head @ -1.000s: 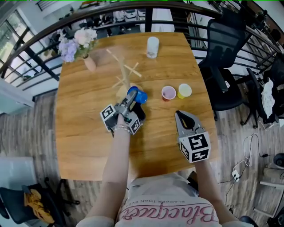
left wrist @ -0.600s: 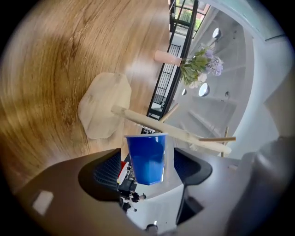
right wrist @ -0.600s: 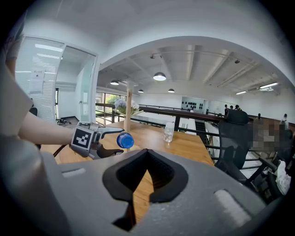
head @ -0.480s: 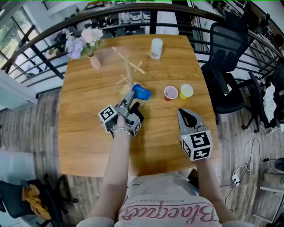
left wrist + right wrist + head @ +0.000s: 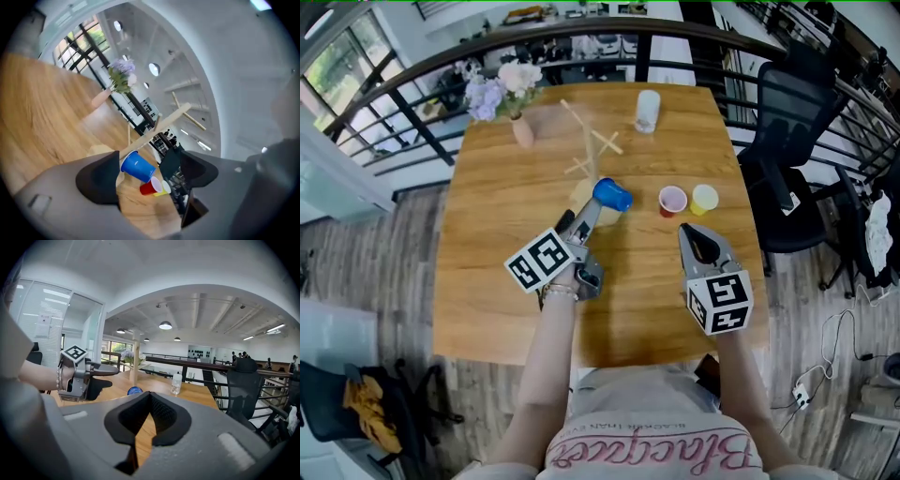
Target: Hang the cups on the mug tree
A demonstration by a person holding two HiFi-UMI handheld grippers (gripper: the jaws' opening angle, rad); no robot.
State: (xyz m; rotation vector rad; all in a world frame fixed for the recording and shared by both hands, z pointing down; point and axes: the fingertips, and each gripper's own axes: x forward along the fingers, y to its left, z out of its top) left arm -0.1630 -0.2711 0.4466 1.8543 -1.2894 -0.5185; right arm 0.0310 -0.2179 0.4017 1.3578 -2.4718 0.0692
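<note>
**Blue cup on the tree, two more on the table**

On a wooden table [image 5: 497, 234] beside a dark railing [image 5: 422, 75], a blue cup [image 5: 612, 195] hangs tilted from a low peg of the mug tree [image 5: 592, 150]. Just near of it, the left gripper [image 5: 586, 217] has just been opening and stands spread, clear of the cup. The right gripper [image 5: 689, 232] is pressed together, empty, near the red cup [image 5: 672, 200] and yellow cup [image 5: 705, 198]. A vase of flowers [image 5: 511, 89] and a water bottle [image 5: 648, 111] line the far edge, with an office chair [image 5: 787, 122] to the right.

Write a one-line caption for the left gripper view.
Left gripper, jaws just opened and empty, faces the blue cup hung on the mug tree; red cup and yellow cup sit on the table.
</note>
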